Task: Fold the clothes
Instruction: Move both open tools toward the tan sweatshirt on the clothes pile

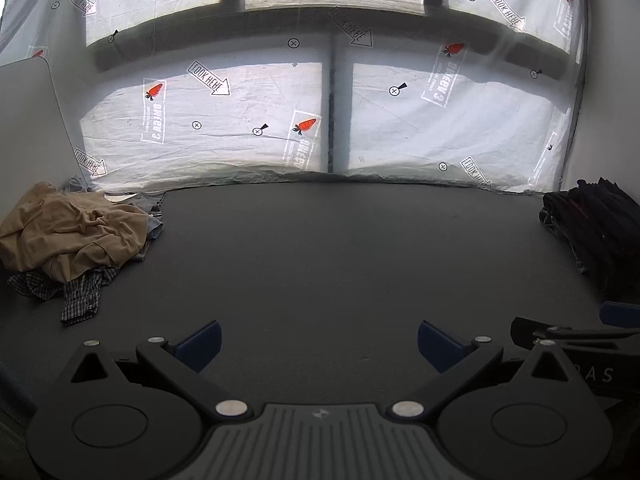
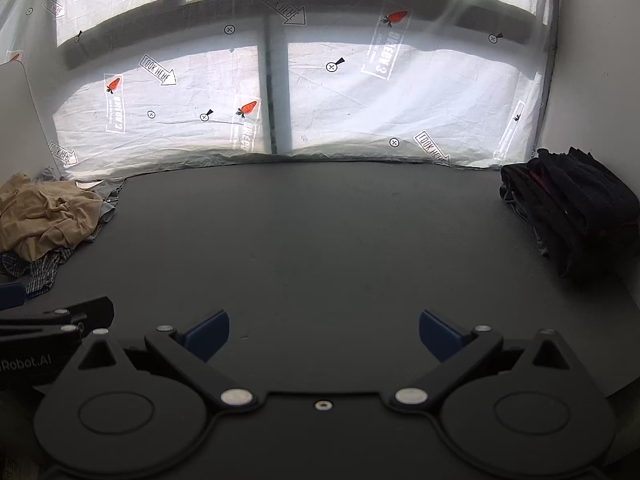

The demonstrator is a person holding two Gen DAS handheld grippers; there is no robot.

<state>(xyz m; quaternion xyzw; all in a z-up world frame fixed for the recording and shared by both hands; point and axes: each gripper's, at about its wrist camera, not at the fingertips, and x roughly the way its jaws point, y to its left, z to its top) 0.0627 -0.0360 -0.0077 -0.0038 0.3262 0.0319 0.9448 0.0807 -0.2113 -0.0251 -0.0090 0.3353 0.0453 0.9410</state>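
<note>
Left claw (image 1: 318,344) agape; "Robot.AI" lettering right-view only.

Tan garment (image 1: 68,232): crumpled in a loose heap at the table's far left, on top.
Checked shirt (image 1: 80,296): rumpled, sticking out from under the tan one's near edge.
Dark clothes (image 2: 576,208): stacked pile at the far right edge.

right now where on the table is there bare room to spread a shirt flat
The dark table is bare across its middle, from the covered window at the back to both open tools, left tool and right tool. It is crowded at the left edge by the tan garment atop a plaid shirt, and at the right by the dark clothes stack.
</note>
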